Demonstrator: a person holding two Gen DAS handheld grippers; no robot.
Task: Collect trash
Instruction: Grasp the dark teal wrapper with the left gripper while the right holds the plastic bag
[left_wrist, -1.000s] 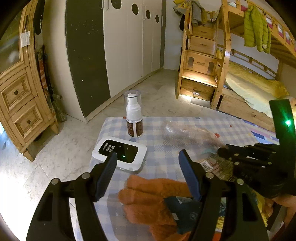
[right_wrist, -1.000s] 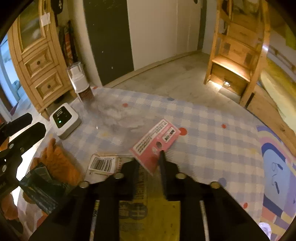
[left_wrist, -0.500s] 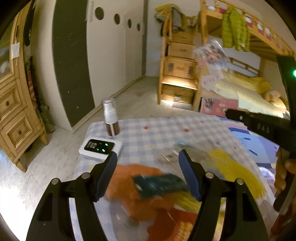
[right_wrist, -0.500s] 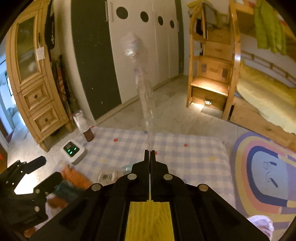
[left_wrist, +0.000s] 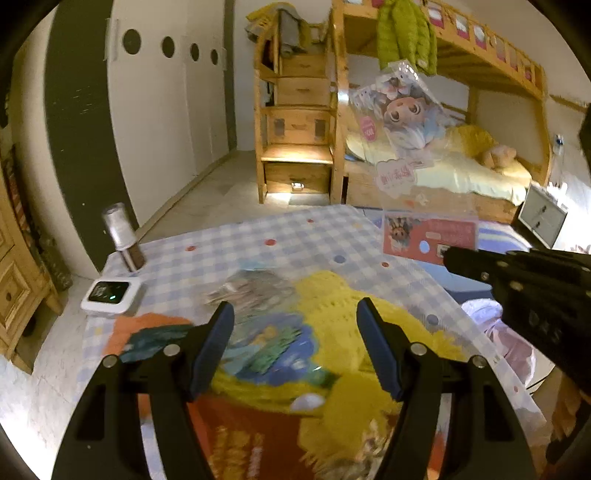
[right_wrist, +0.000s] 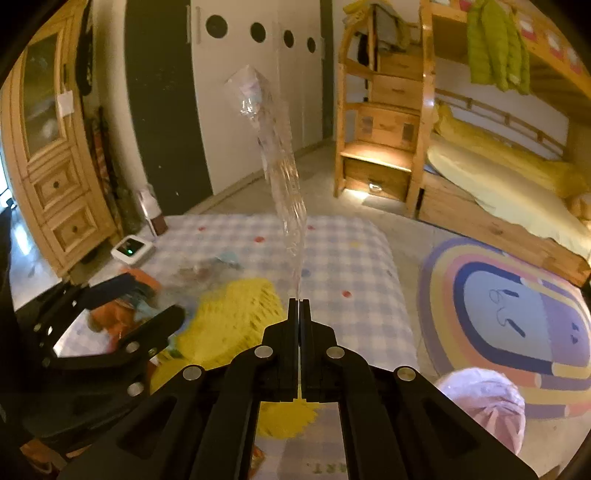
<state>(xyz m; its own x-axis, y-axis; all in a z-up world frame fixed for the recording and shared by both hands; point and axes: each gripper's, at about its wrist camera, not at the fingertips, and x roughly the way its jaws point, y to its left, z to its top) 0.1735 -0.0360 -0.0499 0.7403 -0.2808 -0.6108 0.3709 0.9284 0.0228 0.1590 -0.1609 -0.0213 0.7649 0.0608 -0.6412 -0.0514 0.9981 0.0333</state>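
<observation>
Your right gripper (right_wrist: 299, 301) is clamped on the plastic wrapper (right_wrist: 275, 162), held up mid-frame above the worktop (right_wrist: 354, 258). Left gripper (left_wrist: 295, 325) gapes empty. Next: carry it to the pink bag (right_wrist: 484, 398), lower right.

Checked tablecloth (left_wrist: 295, 236) carries a yellow knit (left_wrist: 343, 314), bottle (left_wrist: 123, 236), white device (left_wrist: 110, 295).

White wardrobe (right_wrist: 258, 110) ahead-left of claw; wooden bunk bed (right_wrist: 498, 166) ahead-right, lit stair drawers (right_wrist: 376, 170); pine cabinet (right_wrist: 55, 177) far left; rainbow rug (right_wrist: 509, 314) right.
</observation>
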